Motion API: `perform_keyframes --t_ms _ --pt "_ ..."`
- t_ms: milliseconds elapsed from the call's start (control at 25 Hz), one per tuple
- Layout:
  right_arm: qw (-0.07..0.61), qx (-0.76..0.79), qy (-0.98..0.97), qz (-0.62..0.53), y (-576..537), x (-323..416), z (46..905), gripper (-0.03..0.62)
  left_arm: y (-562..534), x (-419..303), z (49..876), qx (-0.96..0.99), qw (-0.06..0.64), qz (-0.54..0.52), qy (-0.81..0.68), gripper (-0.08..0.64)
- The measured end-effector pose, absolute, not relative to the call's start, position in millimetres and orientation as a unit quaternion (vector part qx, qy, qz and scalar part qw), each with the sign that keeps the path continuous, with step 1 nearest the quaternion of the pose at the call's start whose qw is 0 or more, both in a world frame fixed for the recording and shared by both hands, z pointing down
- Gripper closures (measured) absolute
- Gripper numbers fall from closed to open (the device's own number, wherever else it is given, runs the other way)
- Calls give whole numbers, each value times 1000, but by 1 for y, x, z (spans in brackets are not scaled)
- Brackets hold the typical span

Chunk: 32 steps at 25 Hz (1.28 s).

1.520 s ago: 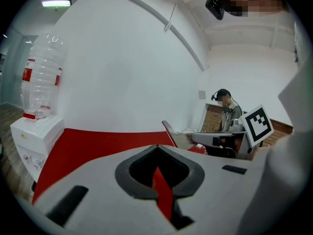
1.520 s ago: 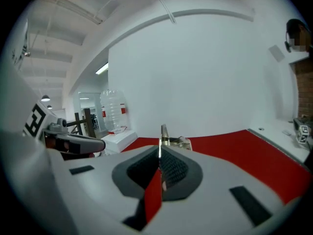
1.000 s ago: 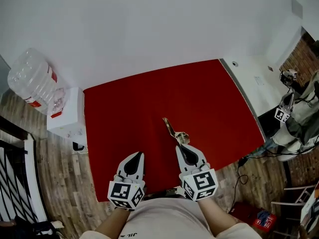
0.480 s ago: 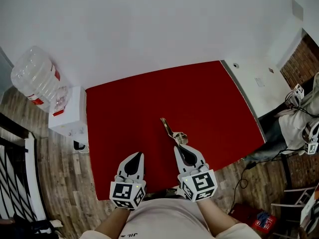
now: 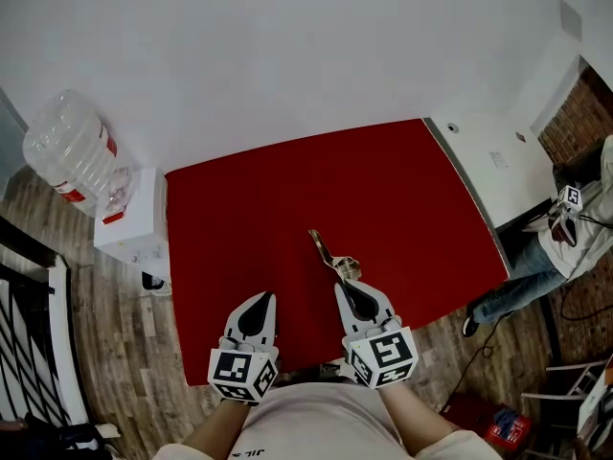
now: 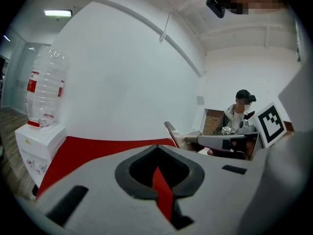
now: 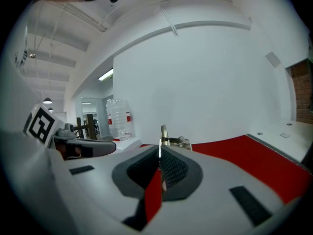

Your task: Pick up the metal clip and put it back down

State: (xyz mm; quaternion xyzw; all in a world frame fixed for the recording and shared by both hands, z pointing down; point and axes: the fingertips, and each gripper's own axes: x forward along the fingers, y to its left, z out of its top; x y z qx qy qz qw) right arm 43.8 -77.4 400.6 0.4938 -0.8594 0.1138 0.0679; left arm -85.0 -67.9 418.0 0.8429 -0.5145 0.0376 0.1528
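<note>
The metal clip [image 5: 329, 254] is a slim brass-coloured piece with a ring at its near end. My right gripper [image 5: 348, 281] is shut on that near end, above the red table [image 5: 402, 199]. In the right gripper view the clip [image 7: 163, 132] sticks up just past the closed tips of the right gripper [image 7: 160, 148]. The left gripper view shows the clip [image 6: 170, 130] to the right, slanting upward against the white wall. My left gripper [image 5: 261, 299] hovers over the table's near edge, left of the right one. It is shut and holds nothing, its tips meeting in the left gripper view [image 6: 156, 147].
A clear water bottle [image 5: 65, 149] sits on a white dispenser [image 5: 132, 220] left of the table. A white ledge [image 5: 488, 151] borders the table's right side. A person [image 5: 575, 220] stands at the far right edge. Wood floor surrounds the table.
Both grippers and the clip stay almost where they were. The person at the right edge has shifted position.
</note>
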Motion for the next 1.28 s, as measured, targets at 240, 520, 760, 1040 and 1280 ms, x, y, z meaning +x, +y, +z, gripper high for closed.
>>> perform_keyframes --t_ms 240,520,760,1040,1280 --pt "68 490 -861 117 -79 44 404 583 -69 -83 417 845 149 38 -512 557" --pt "69 487 -862 124 -80 45 405 583 -69 -80 417 846 151 41 -510 557" --pt "73 484 -863 126 -83 44 409 583 -69 -80 419 846 151 44 -509 557" --pt "62 482 -858 168 -99 46 427 583 -76 -79 426 844 157 49 -510 557" --pt "66 472 -852 217 -133 42 474 583 -85 -80 445 841 177 60 -508 557"
